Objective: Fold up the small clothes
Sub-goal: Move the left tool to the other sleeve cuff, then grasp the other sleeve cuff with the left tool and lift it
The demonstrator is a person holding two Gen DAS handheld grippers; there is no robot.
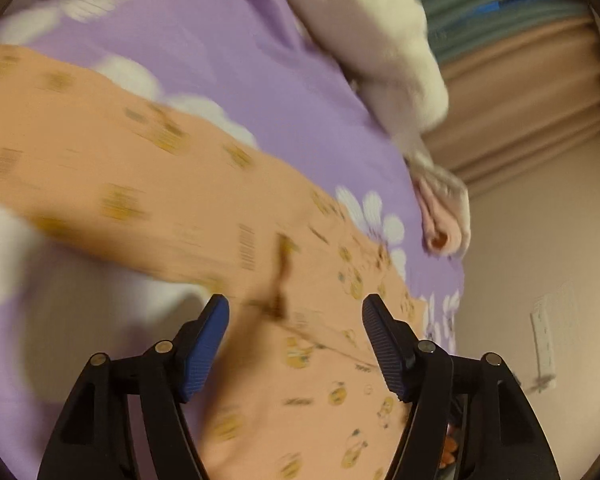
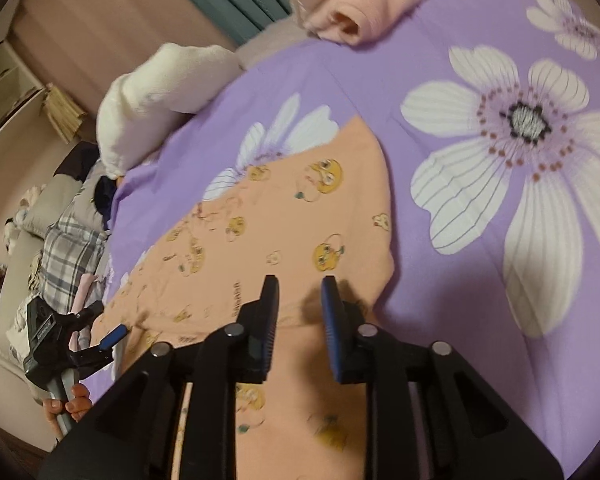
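Note:
A peach garment (image 1: pixel 228 184) printed with yellow cartoon figures lies spread on the purple flowered bedsheet (image 1: pixel 228 52). My left gripper (image 1: pixel 296 304) stands open just above the garment, jaws wide apart, with flat cloth showing between them; this view is blurred. In the right wrist view the same garment (image 2: pixel 284 216) runs from the lower middle up to the left. My right gripper (image 2: pixel 300 284) hovers over the garment near its right edge, jaws a narrow gap apart with no cloth pinched. The left gripper (image 2: pixel 106 326), held by a hand (image 2: pixel 74 402), sits at the garment's left edge.
A white fluffy cloth (image 2: pixel 160 92) and a rolled pink cloth (image 2: pixel 364 8) lie at the far side of the bedsheet (image 2: pixel 480 280). A plaid cloth (image 2: pixel 72 248) lies in a pile off the bed's left edge. Curtains (image 1: pixel 520 92) hang behind.

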